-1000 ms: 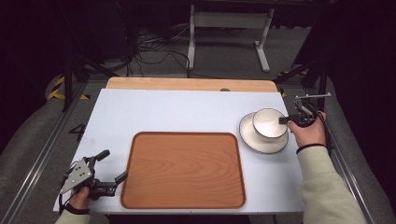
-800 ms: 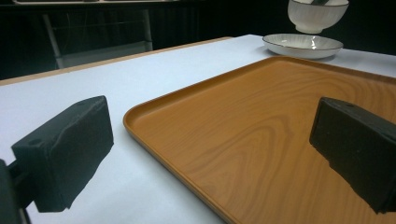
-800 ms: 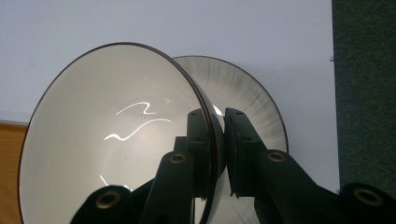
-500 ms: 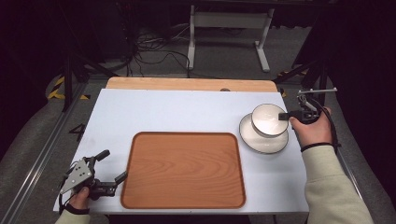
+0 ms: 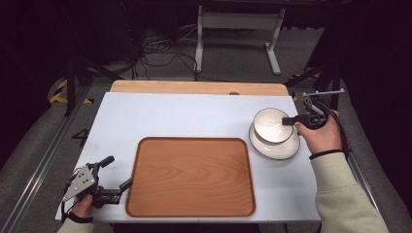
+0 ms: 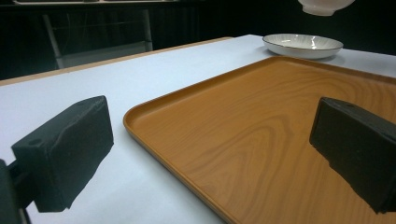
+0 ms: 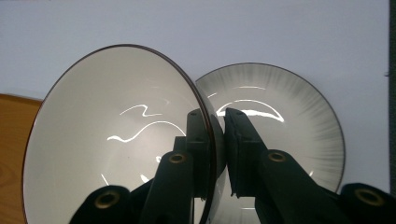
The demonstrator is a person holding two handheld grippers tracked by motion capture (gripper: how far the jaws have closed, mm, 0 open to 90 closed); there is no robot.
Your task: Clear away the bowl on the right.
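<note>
The right gripper's (image 5: 290, 120) fingers (image 7: 198, 140) were clamped on the rim of a white bowl (image 5: 272, 125), now lifted clear of the striped plate (image 5: 286, 149) it sat on a second earlier, hanging just above it. Beside the wooden tray (image 5: 190, 177) on the tabletop (image 5: 160, 116), the left gripper (image 5: 115, 173) waited, fingers (image 6: 65, 151) apart and empty. The tray looked the bowl's likely destination.
</note>
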